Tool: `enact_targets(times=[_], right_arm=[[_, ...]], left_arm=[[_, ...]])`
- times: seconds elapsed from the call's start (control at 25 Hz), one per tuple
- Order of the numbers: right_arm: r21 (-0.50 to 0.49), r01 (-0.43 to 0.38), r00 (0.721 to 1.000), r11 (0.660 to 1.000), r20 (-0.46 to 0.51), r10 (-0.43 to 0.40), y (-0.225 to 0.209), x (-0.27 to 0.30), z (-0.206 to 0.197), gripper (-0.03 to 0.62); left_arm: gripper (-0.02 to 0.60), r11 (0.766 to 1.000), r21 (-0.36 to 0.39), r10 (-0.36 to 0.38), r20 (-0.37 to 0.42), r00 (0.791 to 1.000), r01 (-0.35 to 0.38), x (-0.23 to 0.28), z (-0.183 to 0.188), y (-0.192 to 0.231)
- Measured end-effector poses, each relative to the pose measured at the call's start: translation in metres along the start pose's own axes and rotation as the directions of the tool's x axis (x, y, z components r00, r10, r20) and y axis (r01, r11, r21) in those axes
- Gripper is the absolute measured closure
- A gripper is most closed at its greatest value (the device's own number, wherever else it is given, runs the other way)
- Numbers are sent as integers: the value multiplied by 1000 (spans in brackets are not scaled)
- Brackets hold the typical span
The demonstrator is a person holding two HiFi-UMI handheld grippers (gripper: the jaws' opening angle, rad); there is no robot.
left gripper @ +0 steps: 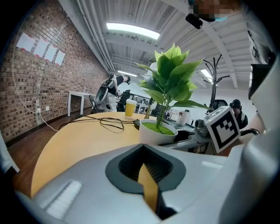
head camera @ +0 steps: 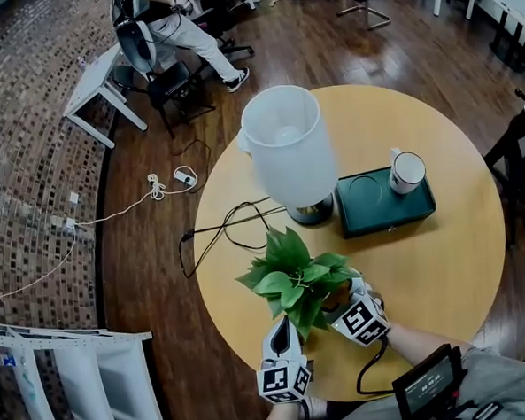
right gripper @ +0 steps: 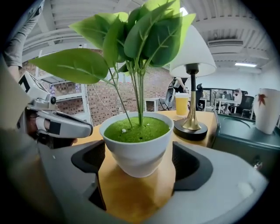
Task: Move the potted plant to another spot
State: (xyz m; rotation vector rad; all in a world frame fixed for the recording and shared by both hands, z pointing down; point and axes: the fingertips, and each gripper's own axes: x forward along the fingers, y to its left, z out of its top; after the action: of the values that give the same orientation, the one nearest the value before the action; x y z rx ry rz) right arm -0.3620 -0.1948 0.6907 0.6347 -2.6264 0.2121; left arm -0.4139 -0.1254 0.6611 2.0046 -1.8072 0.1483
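The potted plant stands upright on the round wooden table, near its front edge. It has a small white pot that tapers toward the base and is filled to the rim with bright green, and thin stems carrying broad green leaves.

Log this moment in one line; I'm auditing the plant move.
right gripper: open, straddling potted plant, pads clear of it | left gripper: shut, empty | plant: upright on table
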Motion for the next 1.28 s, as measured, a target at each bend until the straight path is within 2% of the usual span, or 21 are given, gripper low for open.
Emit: enact_targets(times=[0.4, 0.76, 1.28], right_arm=[[-15, -27, 999, 1000, 28, 27, -3, 20, 0, 89], [-64, -113, 991, 992, 61, 117, 6, 22, 1, 88], [-27, -120, 984, 992, 126, 123, -1, 7, -2, 97]], left_arm=[[580, 1000, 27, -1, -10, 1000, 1, 8, 5, -1], [580, 999, 46, 12, -24, 1000, -10, 1, 3, -2], [580, 997, 78, -13, -27, 1000, 15, 12, 0, -24]])
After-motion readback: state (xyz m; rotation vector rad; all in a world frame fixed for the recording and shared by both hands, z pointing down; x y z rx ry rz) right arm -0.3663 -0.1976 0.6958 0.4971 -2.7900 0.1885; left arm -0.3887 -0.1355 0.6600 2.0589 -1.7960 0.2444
